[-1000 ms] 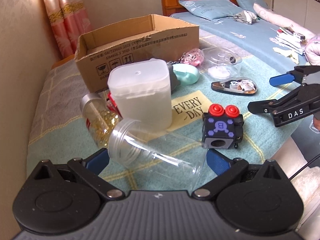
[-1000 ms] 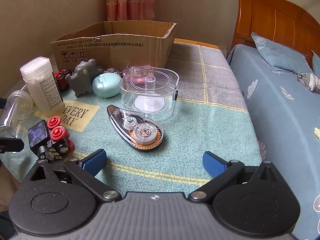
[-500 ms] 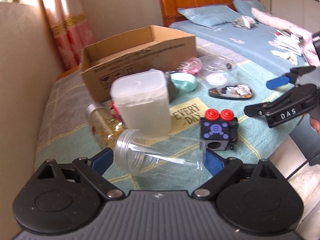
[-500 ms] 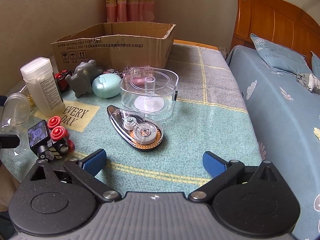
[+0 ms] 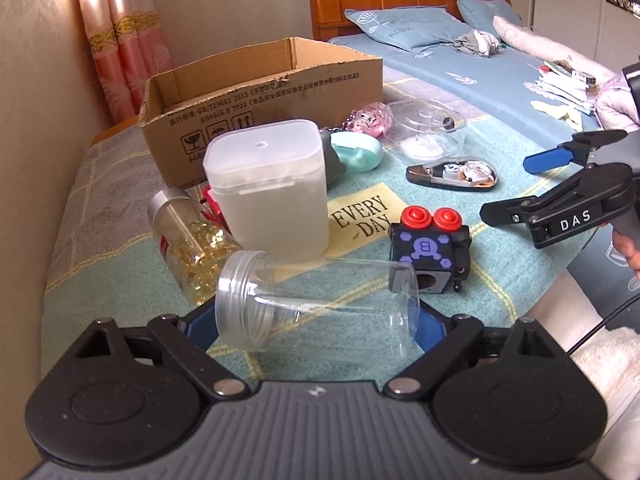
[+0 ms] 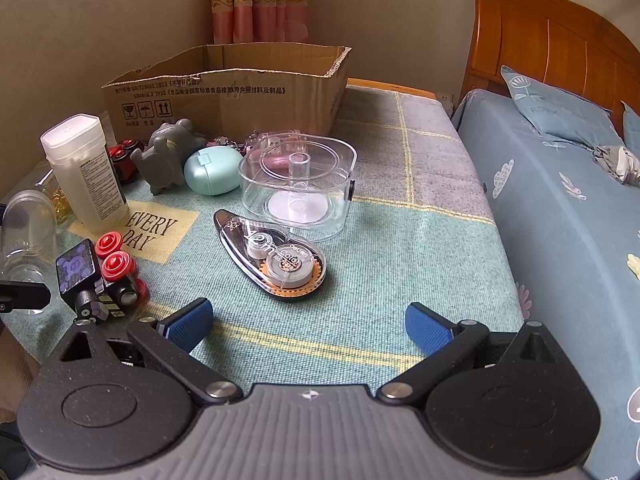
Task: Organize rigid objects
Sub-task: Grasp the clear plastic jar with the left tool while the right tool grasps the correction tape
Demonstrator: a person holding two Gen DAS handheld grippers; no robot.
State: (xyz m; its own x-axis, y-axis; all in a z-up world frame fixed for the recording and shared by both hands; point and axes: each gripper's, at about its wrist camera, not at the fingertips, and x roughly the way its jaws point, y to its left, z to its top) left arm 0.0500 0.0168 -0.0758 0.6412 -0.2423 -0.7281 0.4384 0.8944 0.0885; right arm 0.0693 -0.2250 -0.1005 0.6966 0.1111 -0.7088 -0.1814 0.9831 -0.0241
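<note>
The clear plastic jar (image 5: pixel 316 312) lies crosswise between the blue pads of the left gripper (image 5: pixel 316 328), its long axis running from one jaw to the other. Its threaded open mouth points toward the left jaw and slightly upward, its flat base toward the right jaw. The jaws have closed in and pinch it end to end; a second ago they stood wider, with the jar tilted diagonally and clear of them.

The jar is thin, see-through and smooth, round in section, with ridged screw threads at the mouth. Just beyond the jaws stands a frosted plastic box (image 5: pixel 268 188) with rounded corners and a snap lid. Ahead of the left jaw lies a small bottle (image 5: pixel 188 232) of golden capsules with a silver cap. Ahead of the right jaw sits a black cube toy (image 5: pixel 428 252) with two red buttons. Farther on is an open cardboard box (image 5: pixel 260 96) on the woven checked cloth (image 5: pixel 120 280).

The right gripper (image 6: pixel 308 328) hangs over the cloth with its jaws spread wide and nothing between them, unchanged from before. Straight ahead of its jaws lies a teardrop-shaped tape roller (image 6: pixel 272 256) with a clear shell, and past it a clear tape holder (image 6: pixel 298 184).
</note>
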